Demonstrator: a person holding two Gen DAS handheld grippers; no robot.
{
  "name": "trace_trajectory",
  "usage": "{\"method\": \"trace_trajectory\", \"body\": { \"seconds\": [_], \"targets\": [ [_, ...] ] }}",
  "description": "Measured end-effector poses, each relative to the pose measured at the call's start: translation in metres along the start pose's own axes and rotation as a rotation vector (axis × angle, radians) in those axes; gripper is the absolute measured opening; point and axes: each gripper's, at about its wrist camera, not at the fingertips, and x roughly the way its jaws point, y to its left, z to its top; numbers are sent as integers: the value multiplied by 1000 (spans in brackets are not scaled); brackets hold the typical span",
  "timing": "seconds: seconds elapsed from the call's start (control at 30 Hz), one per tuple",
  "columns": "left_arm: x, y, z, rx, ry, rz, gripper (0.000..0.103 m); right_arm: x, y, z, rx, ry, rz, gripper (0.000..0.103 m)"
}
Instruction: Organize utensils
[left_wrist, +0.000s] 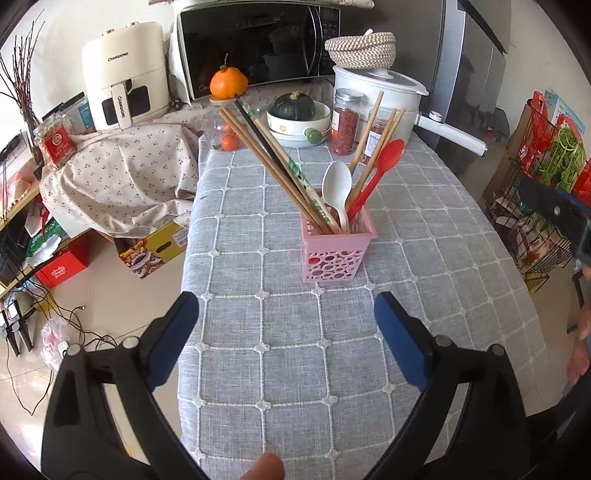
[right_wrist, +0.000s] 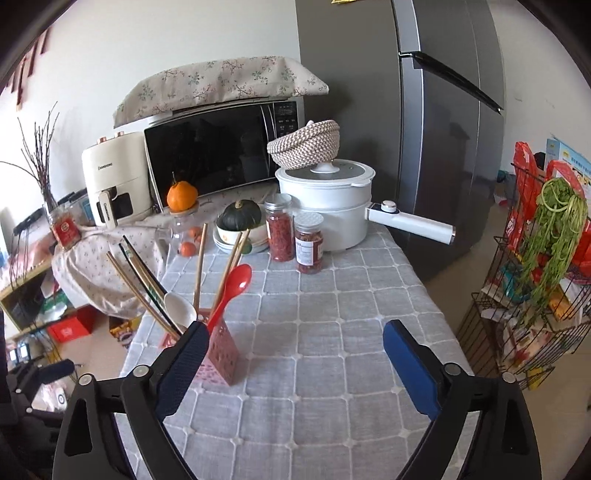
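Pink holder (left_wrist: 334, 251) on surface (left_wrist: 295, 350): chopsticks (left_wrist: 273, 162), two spoons (left_wrist: 338, 192) upright, seemingly sorted; both hand-held grippers, left (left_wrist: 286, 314) and right (right_wrist: 291, 341), released, empty.

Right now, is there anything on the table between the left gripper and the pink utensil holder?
Nothing visible. In the left wrist view the left gripper is open and empty, and only bare grey tablecloth lies between its fingers and the pink utensil holder. The jars and bowl stand behind the holder.
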Motion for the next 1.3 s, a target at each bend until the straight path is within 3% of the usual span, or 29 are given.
{"method": "trace_trajectory", "body": {
  "seconds": [0.2, 0.4, 0.7, 1.3],
  "targets": [
    [-33, -17, -6, -47, -57, -14, 98, -28, -17, -10, -57, 102, -45, 102],
    [-32, -30, -10, -42, -51, 17, 98, -47, -25, -18, -102, 91, -31, 102],
    [-37, -53, -9, -4, -75, -10, 98, -34, -42, -18, -56, 132, -27, 102],
    [-39, -50, -11, -16, -86, -5, 98, -26, -34, -22, -61, 157, -9, 102]
  ]
}}
